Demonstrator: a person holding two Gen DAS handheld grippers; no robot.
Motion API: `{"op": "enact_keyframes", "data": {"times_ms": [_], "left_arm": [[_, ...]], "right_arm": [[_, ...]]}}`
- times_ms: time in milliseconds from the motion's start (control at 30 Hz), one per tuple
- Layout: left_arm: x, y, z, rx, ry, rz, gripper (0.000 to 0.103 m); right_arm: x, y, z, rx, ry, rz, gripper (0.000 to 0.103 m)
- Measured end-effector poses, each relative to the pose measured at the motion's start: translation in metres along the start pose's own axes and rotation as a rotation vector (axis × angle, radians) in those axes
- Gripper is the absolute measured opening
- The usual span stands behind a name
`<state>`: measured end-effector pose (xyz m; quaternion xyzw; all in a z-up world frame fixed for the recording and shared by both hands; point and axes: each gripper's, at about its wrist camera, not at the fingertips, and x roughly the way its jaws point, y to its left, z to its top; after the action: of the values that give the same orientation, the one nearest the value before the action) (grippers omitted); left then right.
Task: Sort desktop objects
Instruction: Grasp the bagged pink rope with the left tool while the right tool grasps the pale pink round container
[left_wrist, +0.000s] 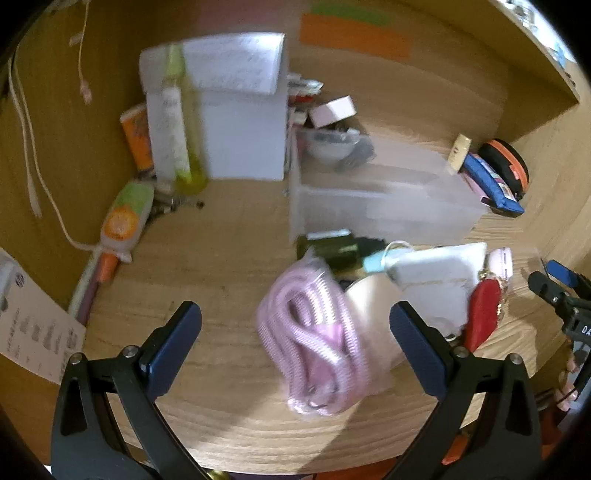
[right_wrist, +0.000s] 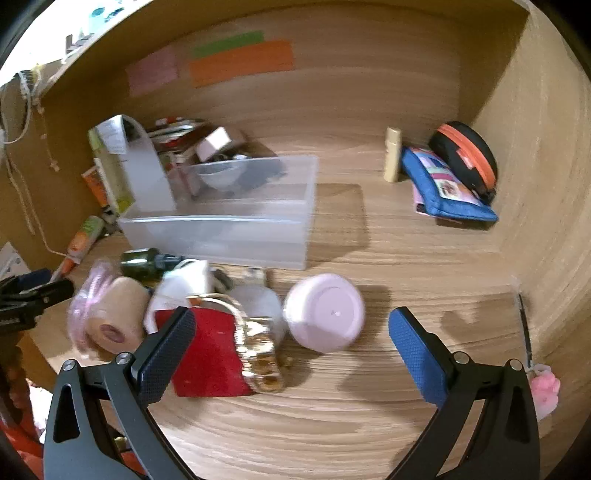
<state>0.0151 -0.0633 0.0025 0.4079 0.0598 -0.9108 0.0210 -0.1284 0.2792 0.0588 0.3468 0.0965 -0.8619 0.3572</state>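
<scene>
Both tools hang angled down over a loose heap on the wooden surface (right_wrist: 332, 424), which suggests the sorting has yet to start. The left hand-held gripper (left_wrist: 295, 347) is spread to its widest and holds nothing; the bagged coil of pink cable (left_wrist: 314, 347) lies between its jaws, apparently the first pick. The right hand-held gripper (right_wrist: 291, 350) is equally wide and empty, with the round pale-pink plastic jar (right_wrist: 325, 317) and the red pouch with a gold clasp (right_wrist: 210, 354) ahead of it. The translucent plastic bin (right_wrist: 236, 225) sits just behind the heap, a likely destination.
</scene>
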Motion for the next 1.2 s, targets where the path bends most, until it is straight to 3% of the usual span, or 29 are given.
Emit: {"op": "enact_keyframes", "data": {"times_ms": [300, 467, 700, 833, 933, 1033, 1133, 1200], "left_arm": [[0.050, 0.022, -0.004, -0.120, 0.157, -0.088, 0.103], [0.069, 0.020, -0.012, -0.100, 0.201, -0.033, 0.103], [0.067, 0.026, -0.017, -0.070, 0.197, 0.031, 0.103], [0.063, 0.029, -0.021, -0.054, 0.188, 0.098, 0.103], [0.062, 0.030, -0.019, -0.041, 0.209, 0.092, 0.103], [0.066, 0.026, -0.020, -0.042, 0.244, 0.052, 0.103], [0.070, 0.006, -0.022, 0.042, 0.228, 0.091, 0.103], [0.070, 0.002, -0.022, 0.052, 0.215, 0.096, 0.103]], "right_arm": [[0.019, -0.034, -0.003, 0.043, 0.068, -0.009, 0.103], [0.037, -0.045, 0.001, 0.048, 0.109, 0.015, 0.103], [0.059, -0.042, 0.006, 0.014, 0.156, 0.026, 0.099], [0.071, -0.042, 0.006, 0.006, 0.192, 0.051, 0.091], [0.074, -0.046, 0.009, 0.012, 0.199, 0.073, 0.088], [0.077, -0.047, 0.010, 0.006, 0.204, 0.087, 0.076], [0.082, -0.044, 0.009, -0.011, 0.228, 0.089, 0.061], [0.084, -0.043, 0.008, -0.019, 0.227, 0.084, 0.061]]}}
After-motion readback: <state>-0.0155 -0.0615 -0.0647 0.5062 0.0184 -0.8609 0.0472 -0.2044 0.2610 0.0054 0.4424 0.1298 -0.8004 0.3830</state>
